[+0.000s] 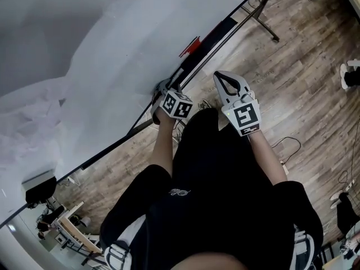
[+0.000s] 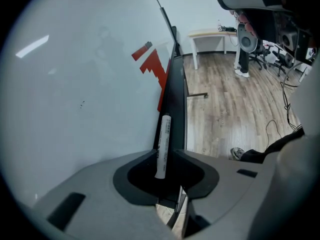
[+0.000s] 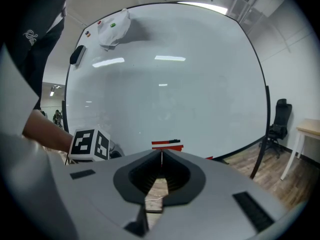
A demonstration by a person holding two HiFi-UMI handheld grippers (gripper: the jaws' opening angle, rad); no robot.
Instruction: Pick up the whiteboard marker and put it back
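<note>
A white whiteboard marker point(image 2: 163, 139) runs along the black tray point(image 2: 176, 91) at the foot of the whiteboard point(image 2: 85, 84). My left gripper point(image 2: 167, 153) is shut on the marker's near end, and the rest of the marker sticks out past the jaws. In the head view this left gripper point(image 1: 166, 89) sits at the tray point(image 1: 211, 41), and the marker is hidden there. My right gripper point(image 1: 217, 75) hovers beside it over the floor, shut and holding nothing. In its own view the right gripper point(image 3: 161, 153) points at the whiteboard point(image 3: 170, 84).
Red stepped shapes point(image 2: 150, 59) are stuck on the board just above the tray. A stand leg point(image 1: 261, 21) crosses the wooden floor, where cables point(image 1: 289, 145) trail. A desk point(image 2: 210, 34) and office chairs point(image 2: 250, 39) stand further back.
</note>
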